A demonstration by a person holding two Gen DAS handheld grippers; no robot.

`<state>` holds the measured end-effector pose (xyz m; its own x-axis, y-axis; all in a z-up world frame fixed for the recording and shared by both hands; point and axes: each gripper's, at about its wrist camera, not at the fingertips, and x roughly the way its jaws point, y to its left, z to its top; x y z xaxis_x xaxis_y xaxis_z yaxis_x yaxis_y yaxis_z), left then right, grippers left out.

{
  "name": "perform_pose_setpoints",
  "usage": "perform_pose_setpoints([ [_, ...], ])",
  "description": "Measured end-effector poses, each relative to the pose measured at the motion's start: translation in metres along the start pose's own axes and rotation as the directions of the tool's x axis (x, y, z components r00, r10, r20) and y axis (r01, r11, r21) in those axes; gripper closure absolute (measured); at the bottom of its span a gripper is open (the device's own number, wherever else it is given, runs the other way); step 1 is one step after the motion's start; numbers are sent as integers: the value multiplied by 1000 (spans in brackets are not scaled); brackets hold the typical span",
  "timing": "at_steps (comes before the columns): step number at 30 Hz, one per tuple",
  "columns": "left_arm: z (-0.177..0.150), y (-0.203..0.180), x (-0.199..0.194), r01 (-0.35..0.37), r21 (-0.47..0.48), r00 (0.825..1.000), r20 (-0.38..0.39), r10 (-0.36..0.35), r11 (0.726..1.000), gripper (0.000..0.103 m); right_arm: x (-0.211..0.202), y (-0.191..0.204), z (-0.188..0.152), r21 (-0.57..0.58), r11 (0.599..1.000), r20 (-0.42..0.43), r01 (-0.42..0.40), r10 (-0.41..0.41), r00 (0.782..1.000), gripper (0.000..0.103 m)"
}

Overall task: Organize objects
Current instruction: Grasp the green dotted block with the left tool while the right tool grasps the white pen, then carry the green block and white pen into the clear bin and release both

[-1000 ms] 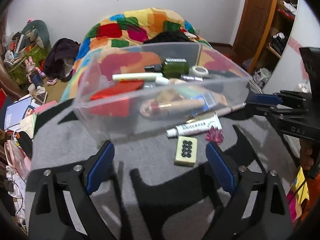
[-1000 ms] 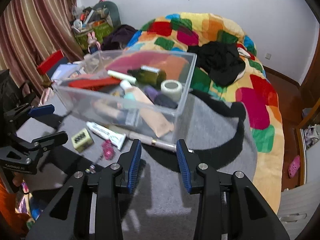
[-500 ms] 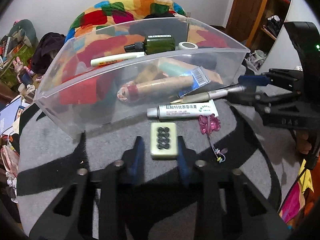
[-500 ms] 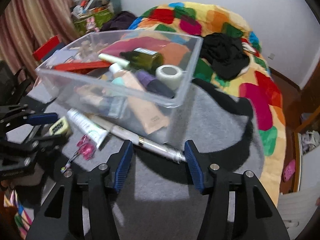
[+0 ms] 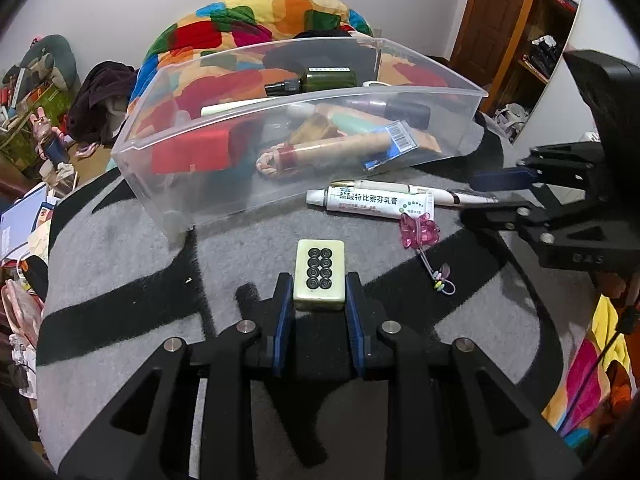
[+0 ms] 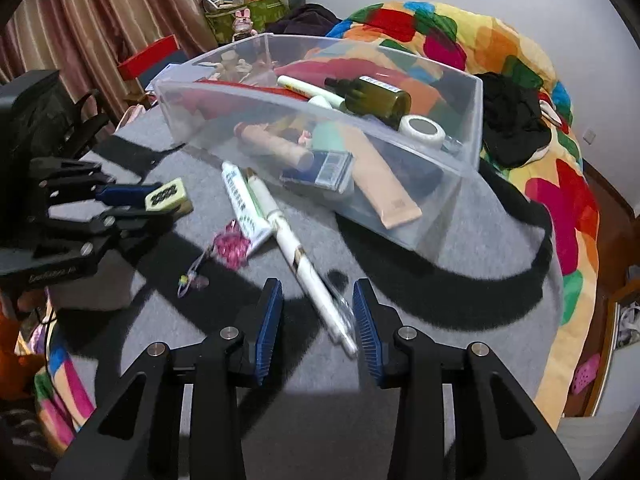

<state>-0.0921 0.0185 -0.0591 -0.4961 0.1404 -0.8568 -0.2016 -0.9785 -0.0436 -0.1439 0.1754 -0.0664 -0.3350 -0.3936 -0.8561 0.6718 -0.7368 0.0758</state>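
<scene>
While blurred, pen (image 6: 304, 268) lies between spread right fingers (image 6: 272, 316) | left fingers (image 5: 283, 312) pinch tile (image 5: 320, 270)

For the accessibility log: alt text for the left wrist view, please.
The left gripper is shut on a mahjong tile on grey cloth. Beyond lie an ointment tube, a pen, a pink charm and a clear bin.

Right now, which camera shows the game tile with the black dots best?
The left wrist view. The tile sits near the middle, face up, every dot clear, pinched between the left gripper's pads. In the right wrist view the same tile is small, at the left side and seen at a slant.
</scene>
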Motion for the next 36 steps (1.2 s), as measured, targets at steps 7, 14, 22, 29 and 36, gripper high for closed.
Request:
perform_pose_setpoints([
  [7, 3, -1, 5, -44, -9, 999, 15, 45, 999, 65, 10, 6, 5, 16, 1000, 14, 5, -5, 1000, 76],
  [14, -2, 0, -4, -56, -10, 997, 62, 56, 998, 79, -5, 16, -14, 39, 999, 34, -31, 30, 999, 88],
  [22, -5, -1, -23, -56, -29, 992, 112, 59, 998, 79, -21, 25, -29, 63, 998, 49, -25, 22, 999, 91],
  [29, 3, 3, -52, -57, -56, 979, 191, 66, 997, 79, -50, 28, -21, 77, 997, 135, -14, 3, 991, 93],
  [36, 16, 7, -79, -49, -79, 959, 273, 69, 996, 79, -83, 32, -10, 77, 997, 239, -9, -10, 971, 93],
])
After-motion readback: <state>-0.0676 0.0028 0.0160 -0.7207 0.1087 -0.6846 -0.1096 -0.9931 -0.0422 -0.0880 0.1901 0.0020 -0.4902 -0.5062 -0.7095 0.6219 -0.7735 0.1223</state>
